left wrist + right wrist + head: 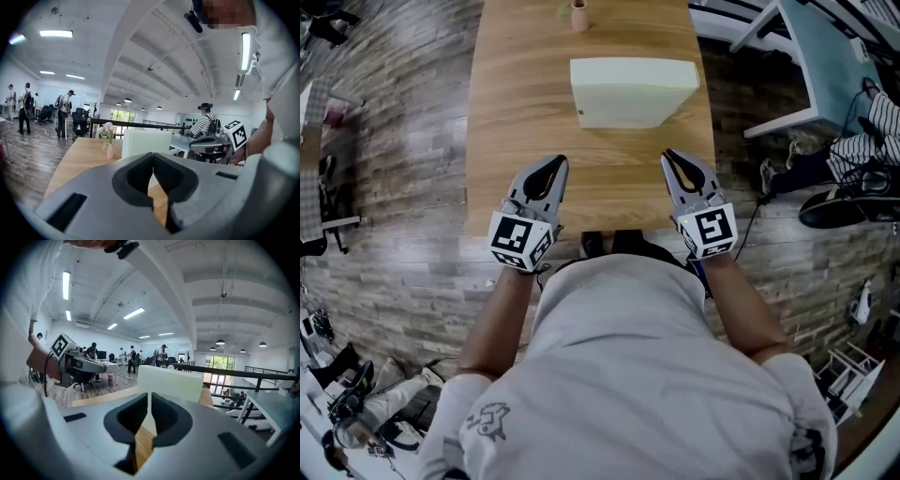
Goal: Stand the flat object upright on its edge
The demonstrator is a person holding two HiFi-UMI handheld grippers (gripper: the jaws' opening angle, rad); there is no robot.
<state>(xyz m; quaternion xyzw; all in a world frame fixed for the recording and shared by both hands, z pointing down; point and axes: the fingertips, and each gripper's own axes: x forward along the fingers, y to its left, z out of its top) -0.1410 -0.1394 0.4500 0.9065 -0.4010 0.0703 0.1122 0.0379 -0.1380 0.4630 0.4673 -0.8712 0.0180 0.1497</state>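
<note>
A cream-white flat block (633, 92) stands upright on its long edge in the middle of the wooden table (516, 112). It rises like a low wall in the left gripper view (145, 143) and in the right gripper view (171, 383). My left gripper (555, 161) hangs over the table's near edge, left of the block and well short of it, jaws shut with nothing between them (153, 155). My right gripper (668, 153) hovers level with it on the right, also apart from the block. Its jaws are together with only a hairline slit, nothing in them (149, 394).
A small pink vase with flowers (578, 16) stands at the table's far end, behind the block (109, 149). A pale blue table (825, 56) and a seated person in a striped top (862, 131) are to the right. Wood-plank floor surrounds the table; people stand far off.
</note>
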